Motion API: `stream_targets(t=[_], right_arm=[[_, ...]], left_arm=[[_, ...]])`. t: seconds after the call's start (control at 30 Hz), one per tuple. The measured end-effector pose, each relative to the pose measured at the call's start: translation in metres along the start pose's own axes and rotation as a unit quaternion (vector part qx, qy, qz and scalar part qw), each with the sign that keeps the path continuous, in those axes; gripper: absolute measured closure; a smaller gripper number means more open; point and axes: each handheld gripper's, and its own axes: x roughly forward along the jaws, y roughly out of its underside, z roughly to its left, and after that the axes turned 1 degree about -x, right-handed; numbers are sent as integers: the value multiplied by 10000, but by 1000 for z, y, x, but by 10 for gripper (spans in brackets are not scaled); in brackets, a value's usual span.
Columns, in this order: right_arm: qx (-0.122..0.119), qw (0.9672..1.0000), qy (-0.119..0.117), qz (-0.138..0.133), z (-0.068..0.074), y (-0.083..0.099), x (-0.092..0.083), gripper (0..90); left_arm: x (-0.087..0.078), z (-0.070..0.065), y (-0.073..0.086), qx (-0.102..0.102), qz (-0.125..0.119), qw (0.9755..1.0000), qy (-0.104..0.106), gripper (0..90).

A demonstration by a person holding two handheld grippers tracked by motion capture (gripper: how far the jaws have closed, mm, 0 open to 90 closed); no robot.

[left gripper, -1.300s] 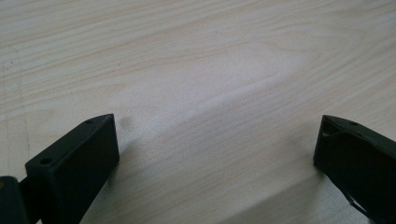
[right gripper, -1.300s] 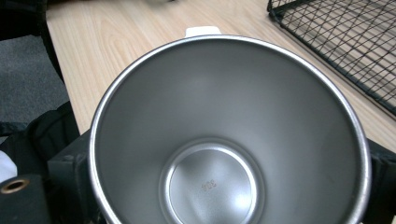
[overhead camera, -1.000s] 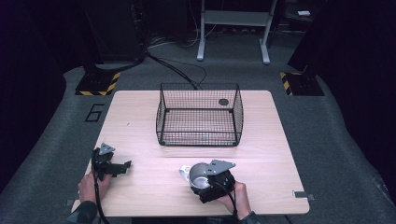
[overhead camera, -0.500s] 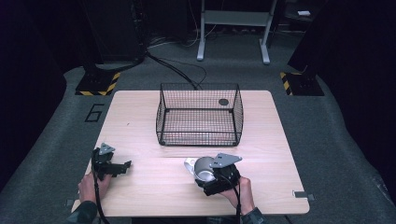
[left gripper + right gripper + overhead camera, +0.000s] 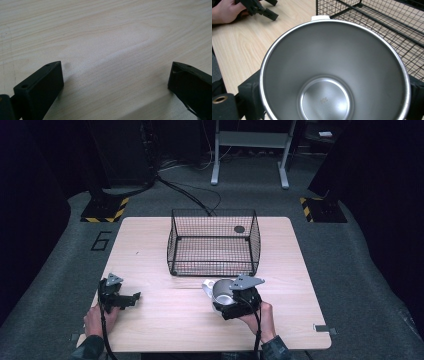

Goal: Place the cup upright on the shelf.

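1. Writing: a large "6" (image 5: 101, 240) is painted on the grey floor left of the table. Small stamped characters sit on the inside bottom of the steel cup (image 5: 324, 100), too faint to read with certainty.
2. Left side: the left gripper (image 5: 131, 298) rests low on the wooden table (image 5: 150, 245), near its front-left corner, held by the left hand (image 5: 97, 318). The left gripper view shows its two matte black, blocky jaws spread wide with bare pale wood grain between them; nothing in the grasp.
3. Centre: a black wire basket (image 5: 214, 242), square mesh with a rectangular open top, stands on the far middle of the table. A small dark round thing (image 5: 239, 229) lies inside near its far right corner; too small to identify.
4. Right side: the right gripper (image 5: 226, 296) has the cup clamped between its jaws, just in front of the basket's near right edge. The right hand (image 5: 262, 315) grips it from behind.
5. The cup is brushed metal, round and tapering to a flat bottom, with a white lug at its rim (image 5: 320, 17).
6. The high view gives the overall layout; the right gripper view looks straight into the cup's open mouth, with jaws pressed to either wall.
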Motion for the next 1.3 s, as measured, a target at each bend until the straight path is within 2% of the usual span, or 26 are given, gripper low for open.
stream_targets(t=[0.13,0.17,0.7,0.9,1.17,1.3], right_arm=[[75,10000,53,-33,-5,-3,-2,65],[32,10000,78,-27,-8,-4,-2,65],[180,9996,215,-42,-20,-15,-4,65],[145,9996,241,-89,-25,-21,-6,65],[214,9993,271,-122,-31,-29,-8,65],[155,9995,251,-118,-32,-34,-8,65]], left_arm=[[0,1,0,41,31,10000,2,1],[0,1,0,41,30,10000,2,1],[0,1,0,42,32,10000,5,1],[0,1,0,41,31,10000,7,0],[0,1,0,42,36,10000,9,1],[0,1,0,44,36,10000,9,1]])
